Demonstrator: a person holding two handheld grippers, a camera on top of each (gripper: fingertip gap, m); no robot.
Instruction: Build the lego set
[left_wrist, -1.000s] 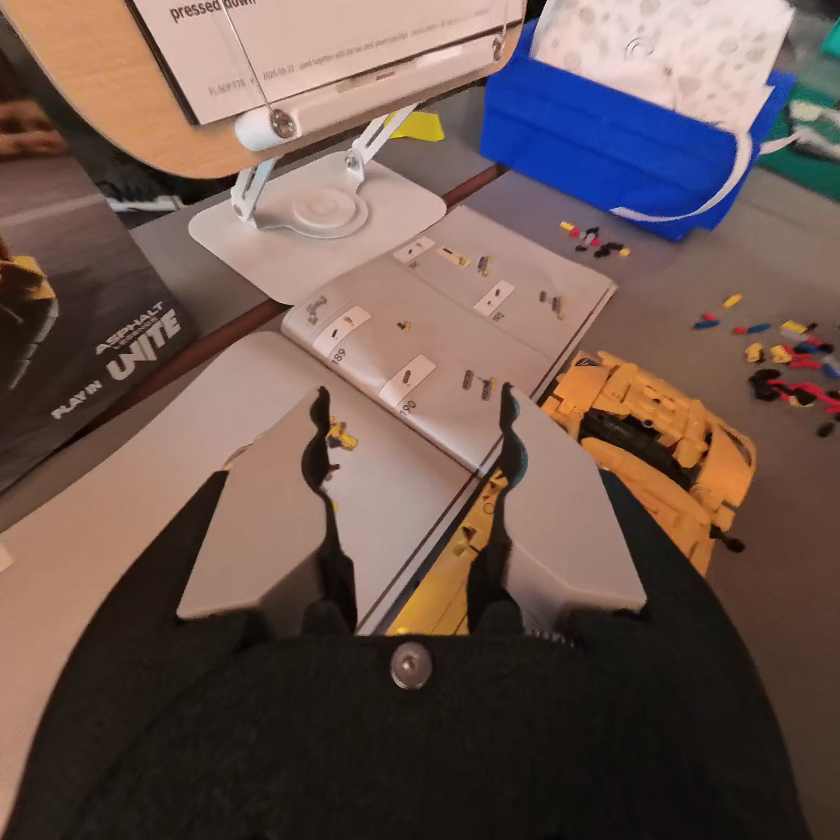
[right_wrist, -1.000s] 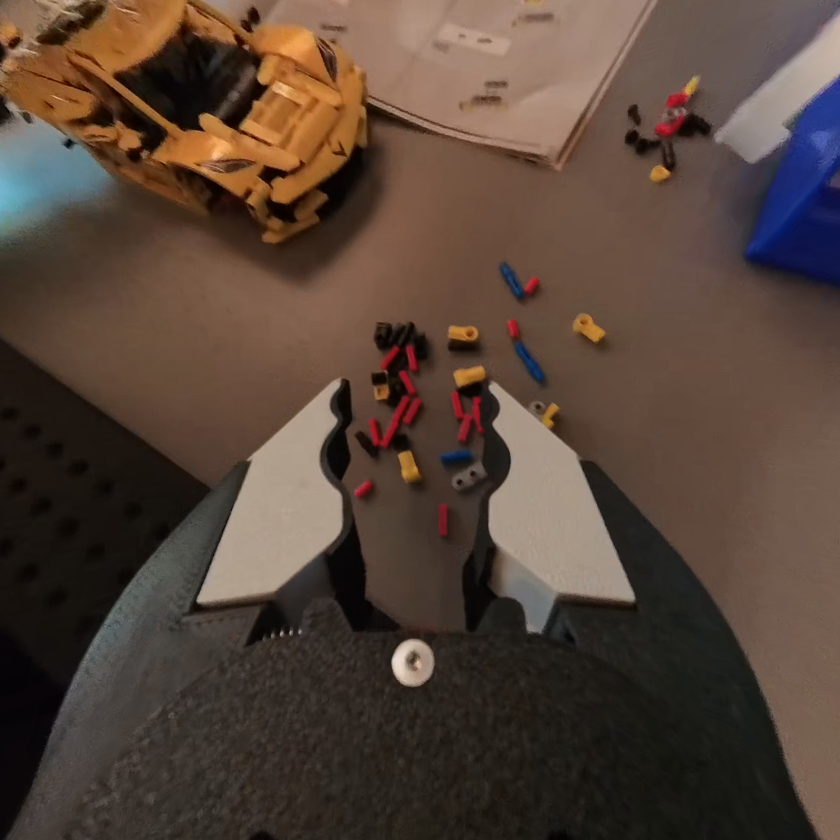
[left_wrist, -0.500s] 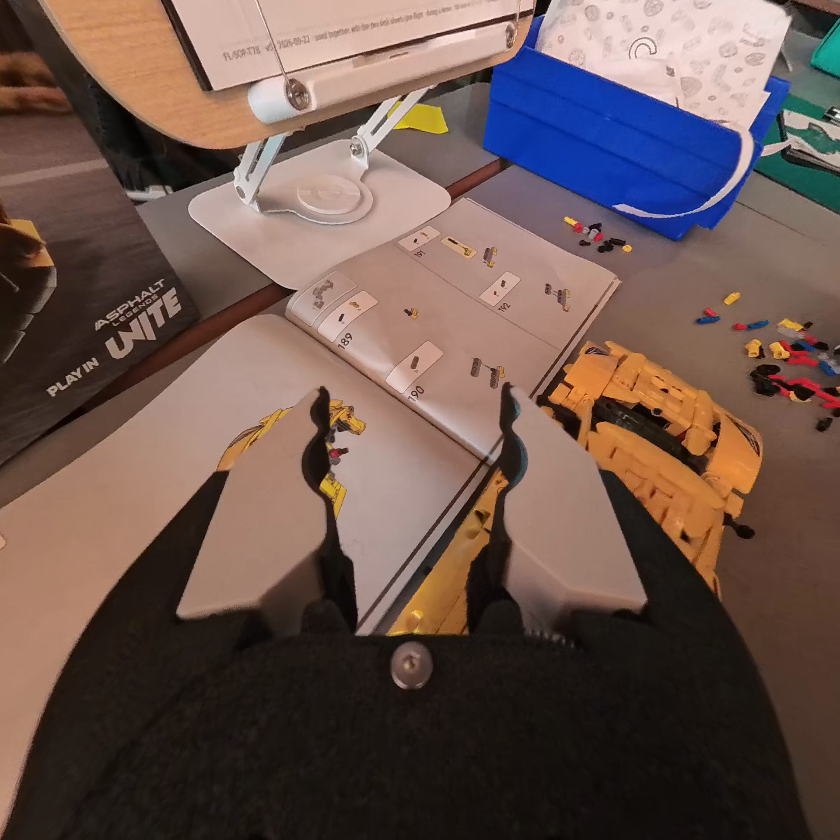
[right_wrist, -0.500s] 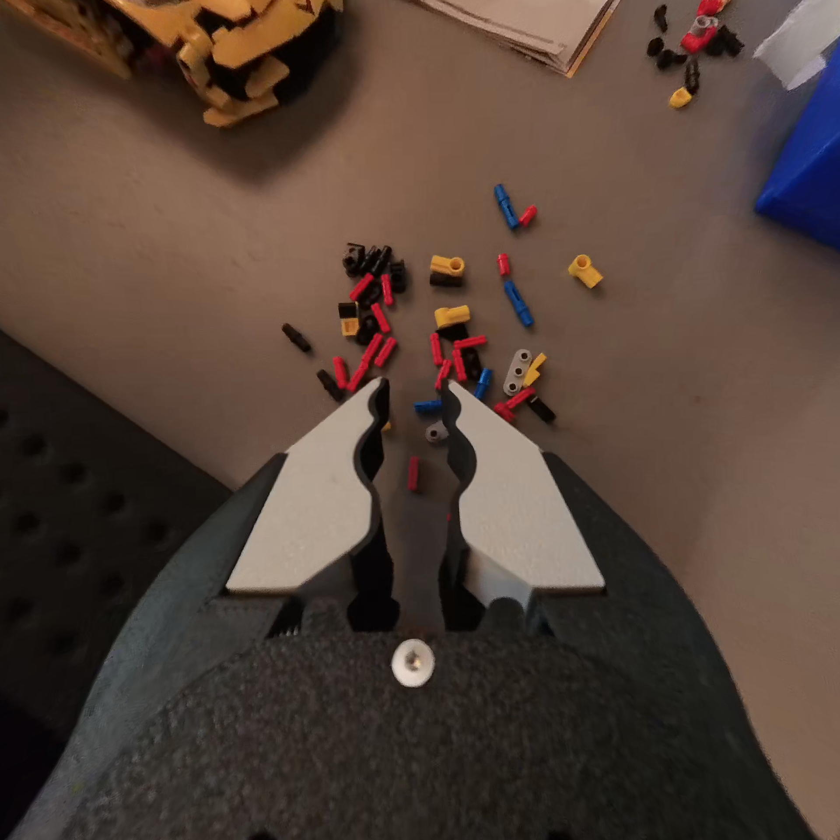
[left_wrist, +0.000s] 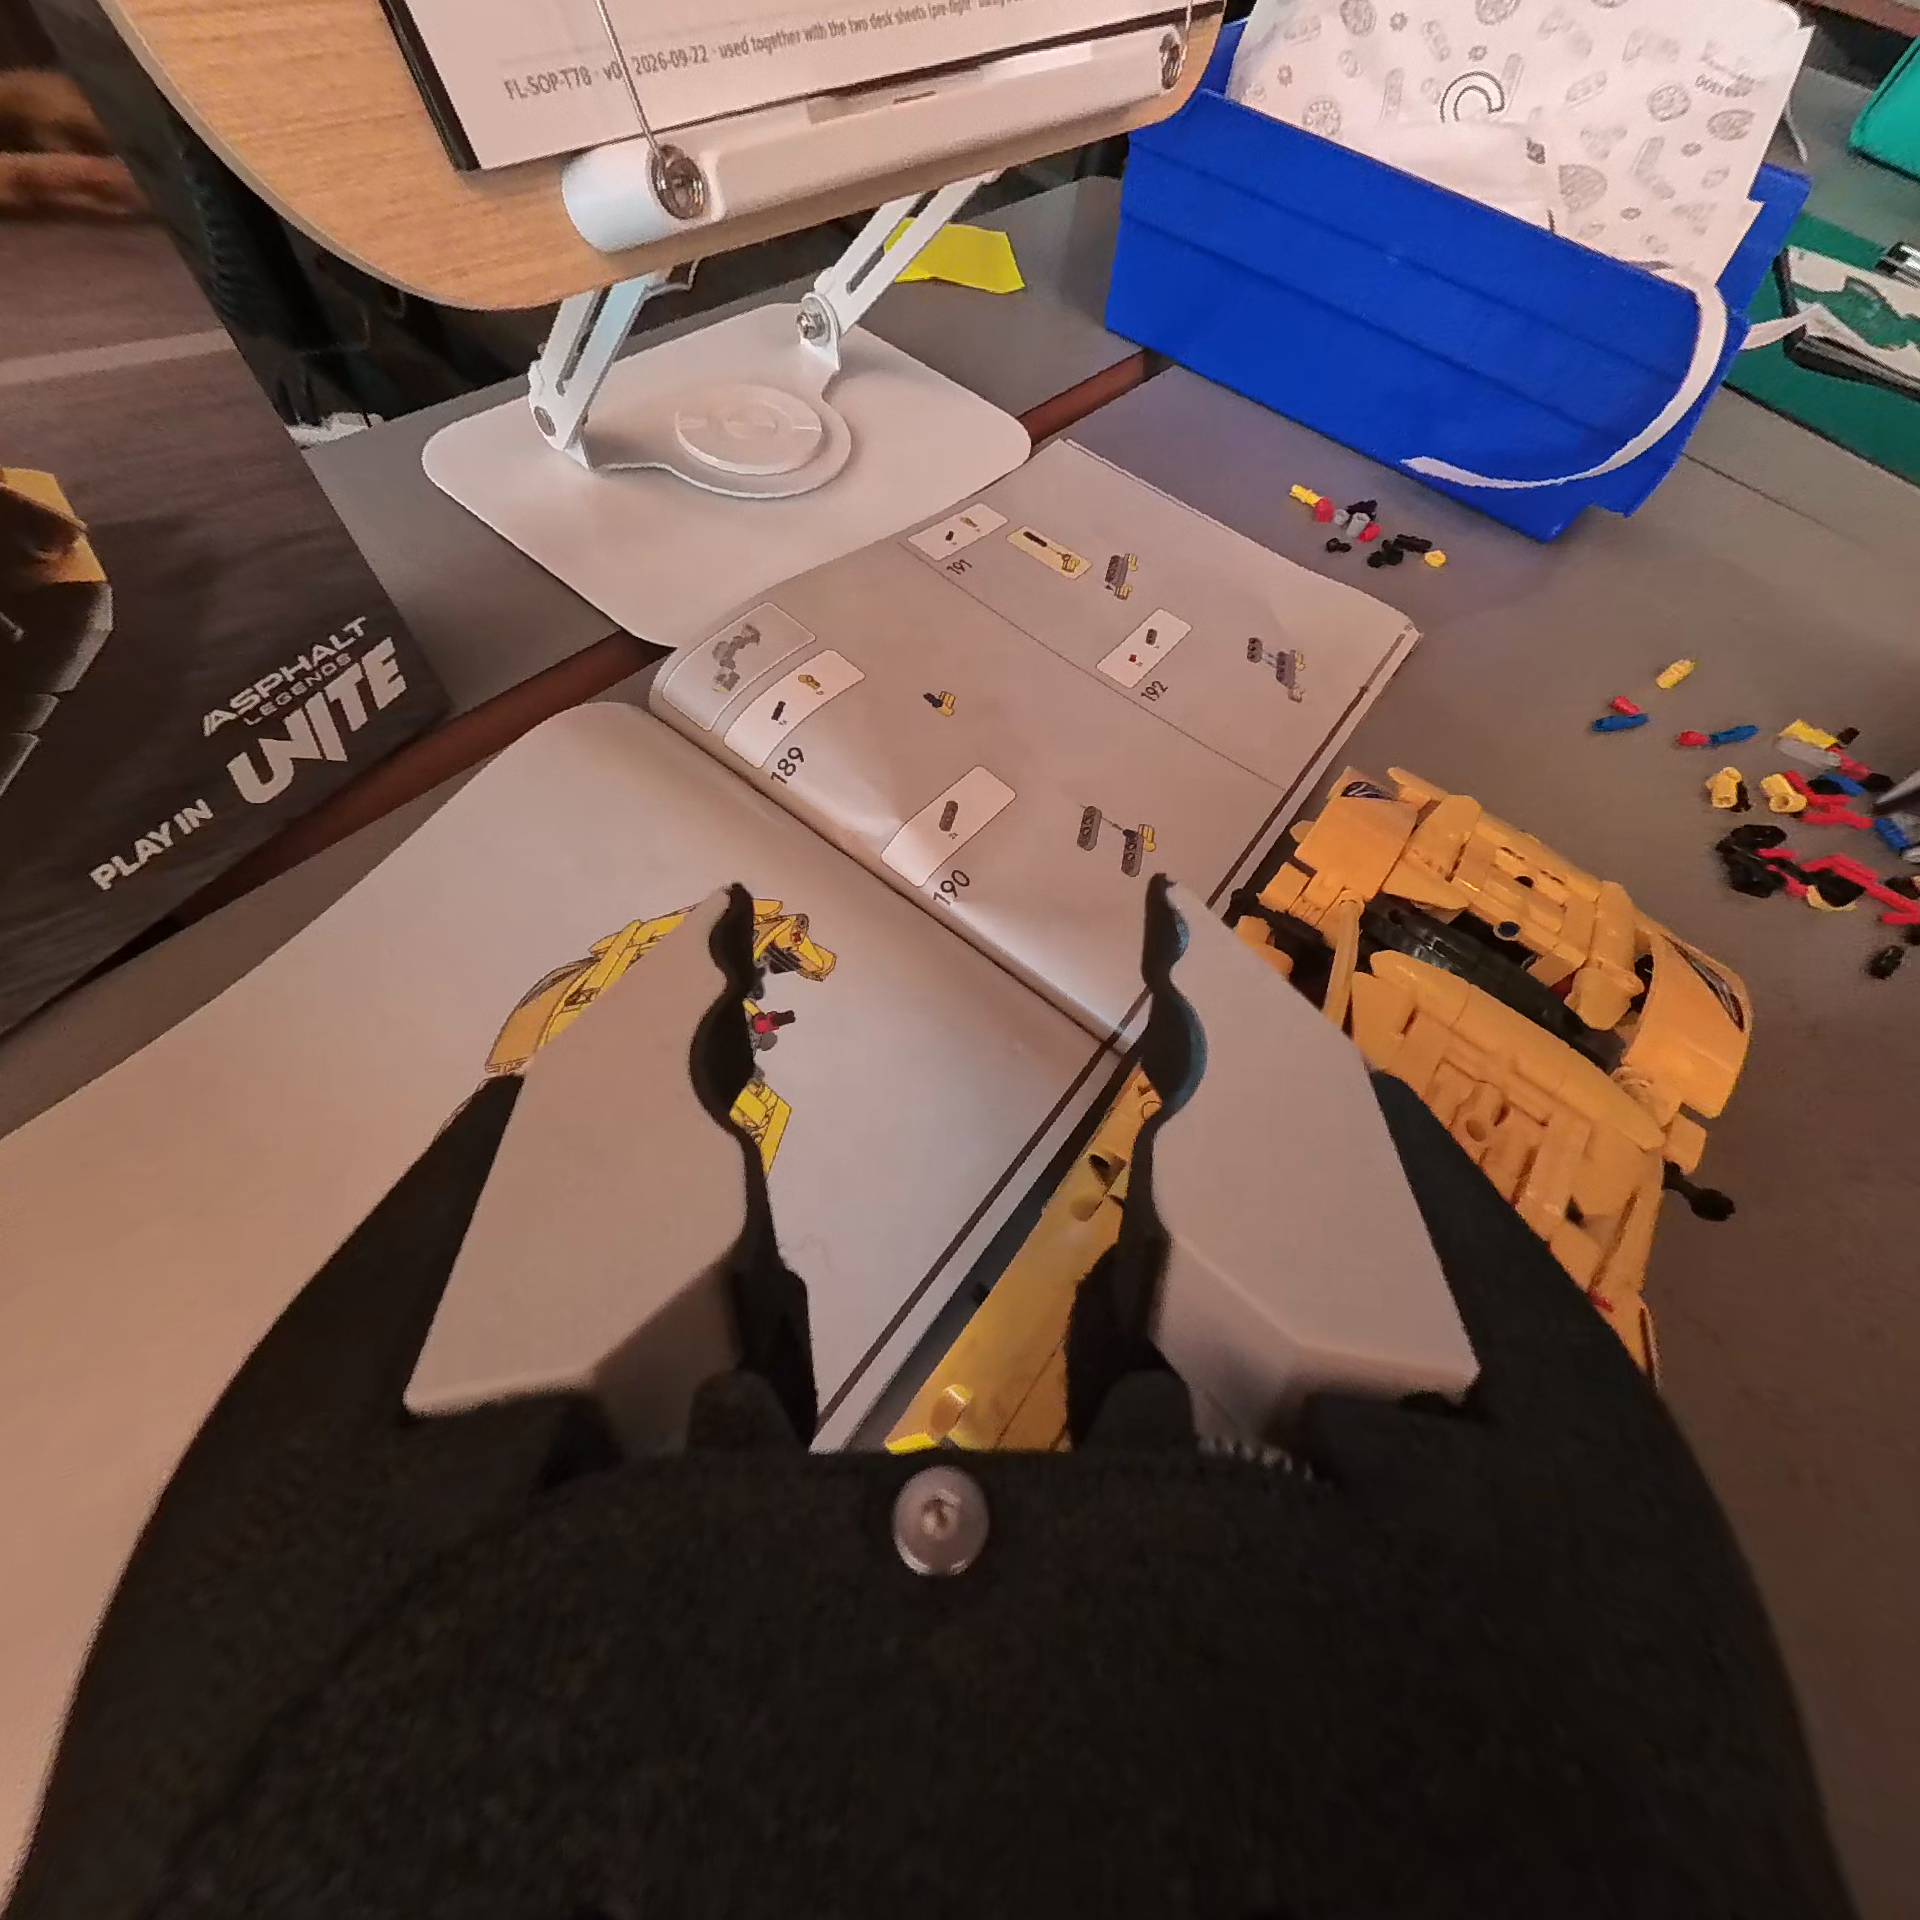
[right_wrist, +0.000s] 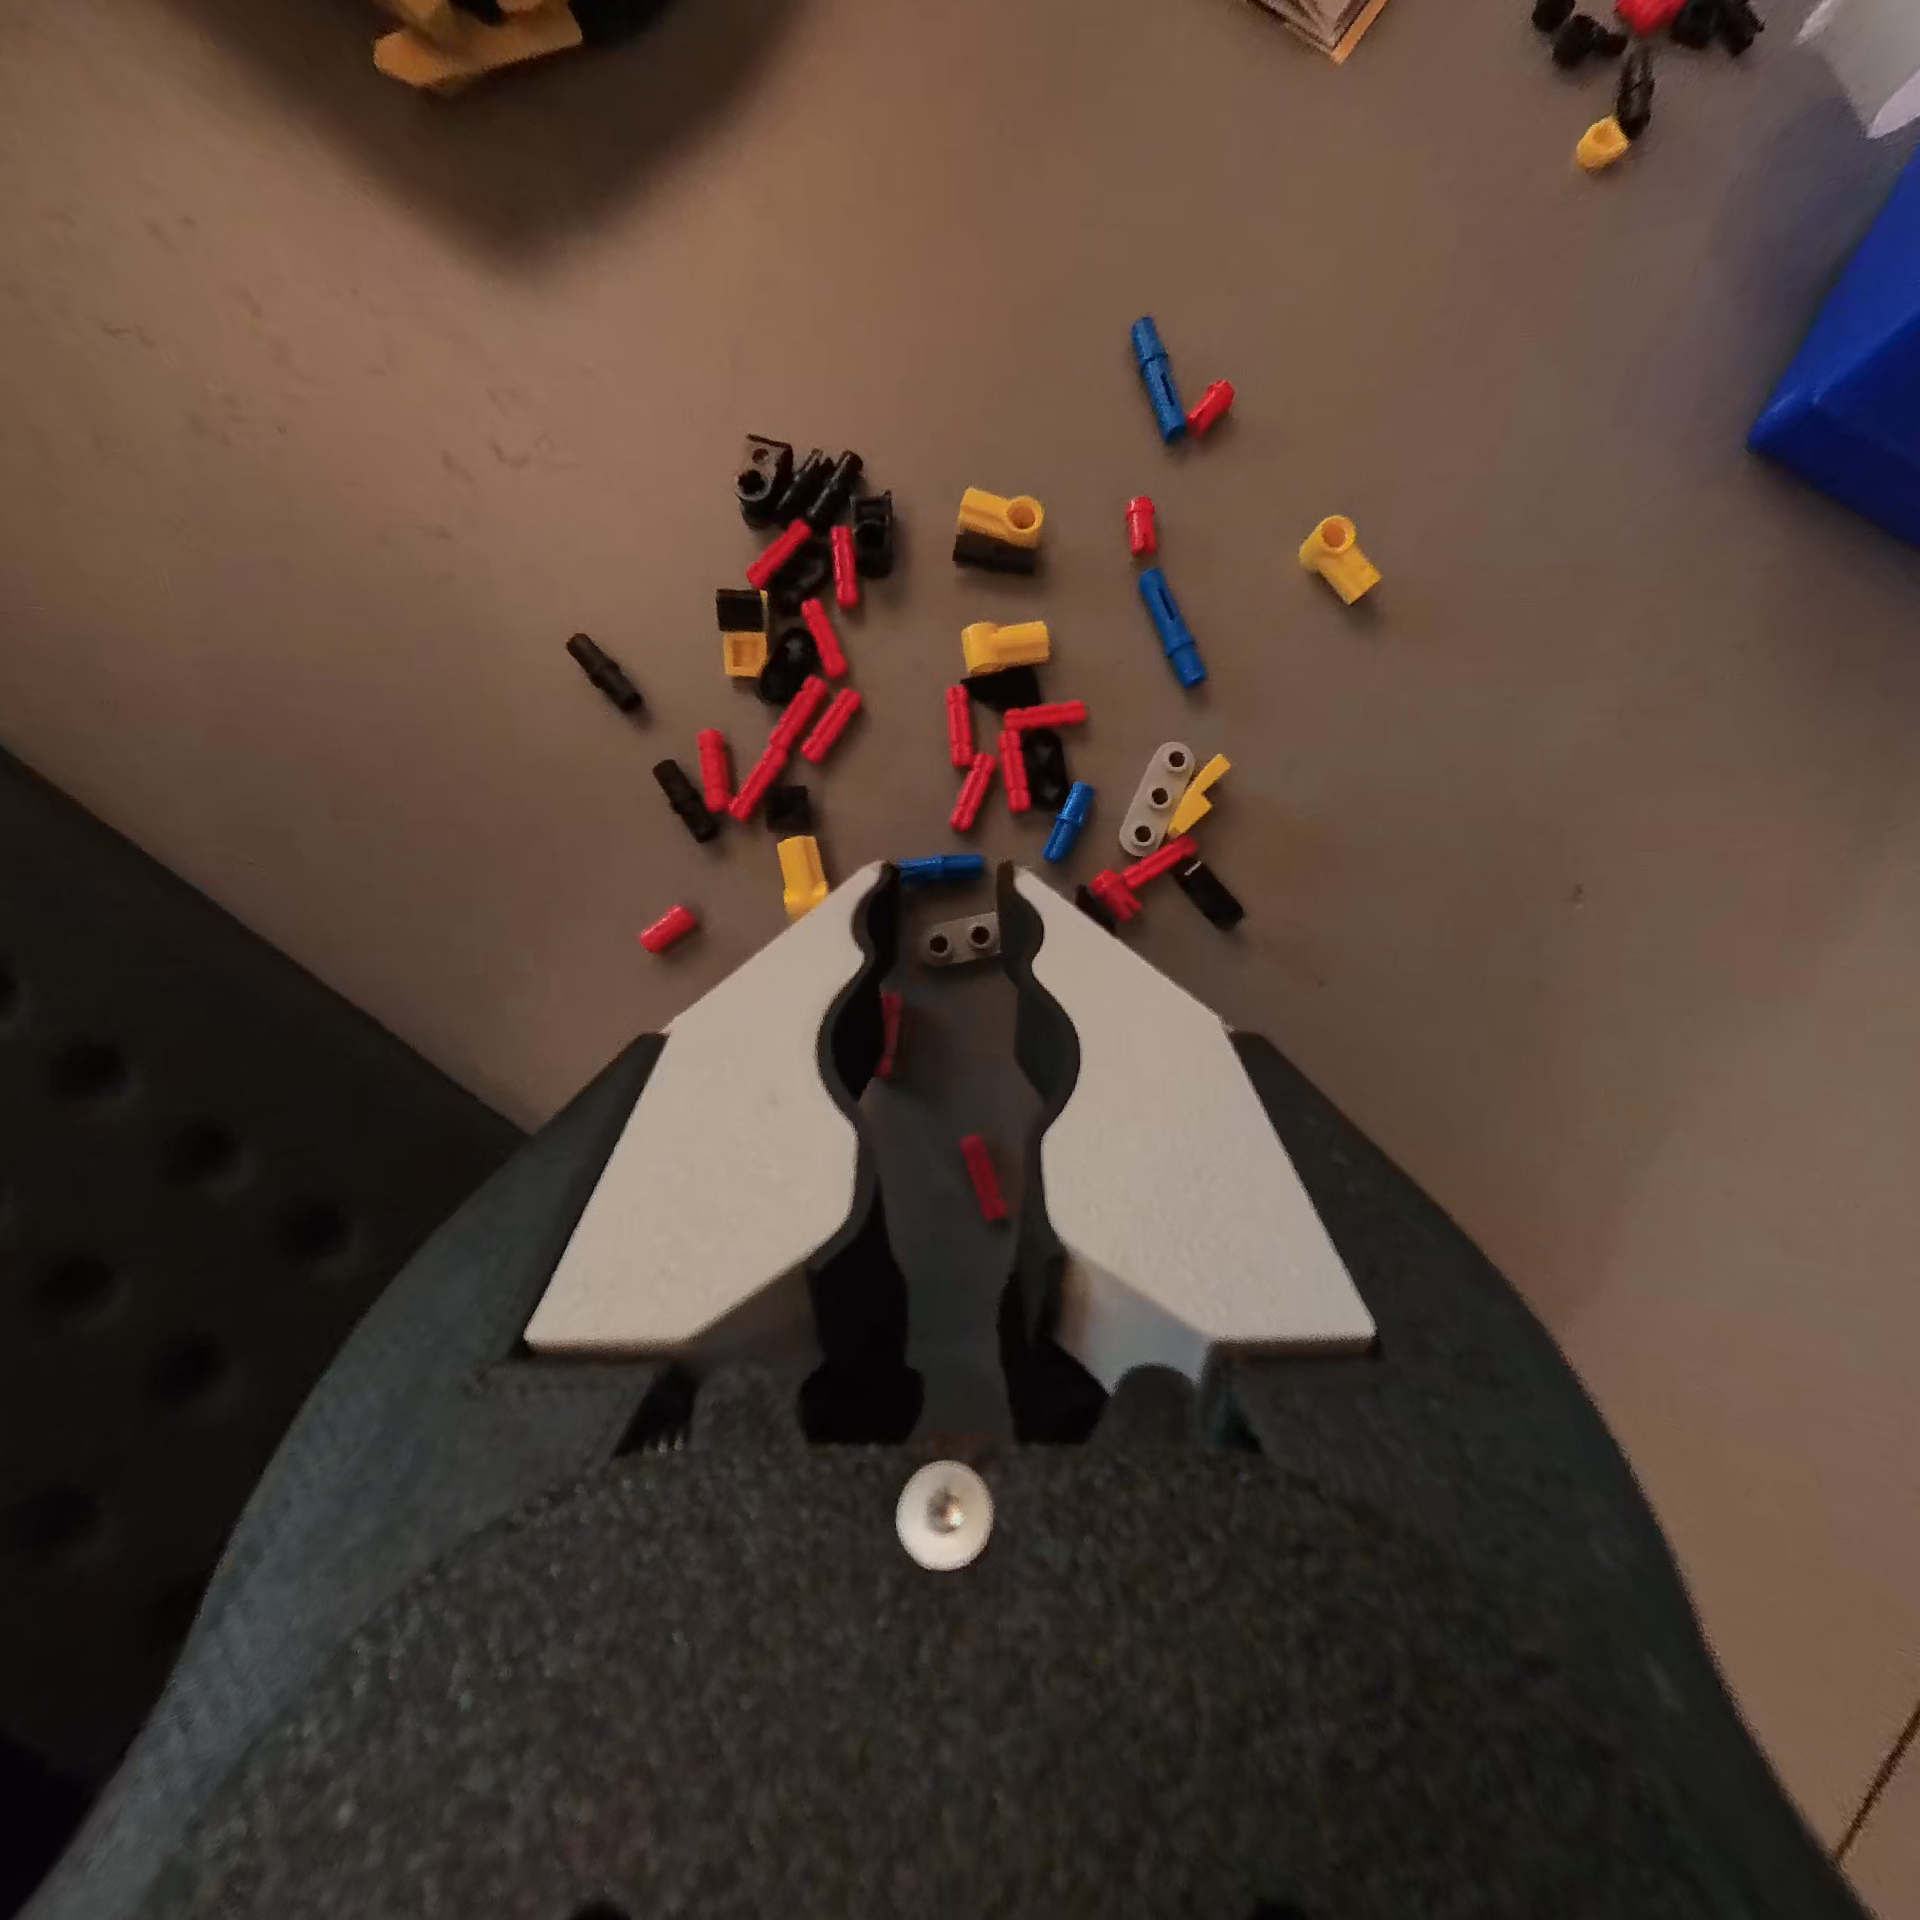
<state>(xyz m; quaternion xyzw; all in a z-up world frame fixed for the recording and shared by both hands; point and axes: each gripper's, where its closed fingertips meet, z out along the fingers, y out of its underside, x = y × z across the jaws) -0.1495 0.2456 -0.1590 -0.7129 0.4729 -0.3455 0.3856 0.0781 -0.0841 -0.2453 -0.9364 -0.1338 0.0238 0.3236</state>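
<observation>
The right tongs (right_wrist: 940, 883), narrowed but gripping nothing, straddle a small grey two-hole piece (right_wrist: 961, 938) among loose pins on the table (right_wrist: 312, 364), apparently to pick it, while the left tongs (left_wrist: 940, 914) wait wide open and empty over the instruction booklet (left_wrist: 987, 748) beside the yellow car (left_wrist: 1475, 997).

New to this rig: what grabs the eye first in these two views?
The half-built yellow car, lying right of the open instruction booklet in the left wrist view. Next, the scatter of small red, blue, black and yellow pieces on the table ahead of the right gripper, whose fingers stand narrowly apart around a small grey two-hole piece.
</observation>
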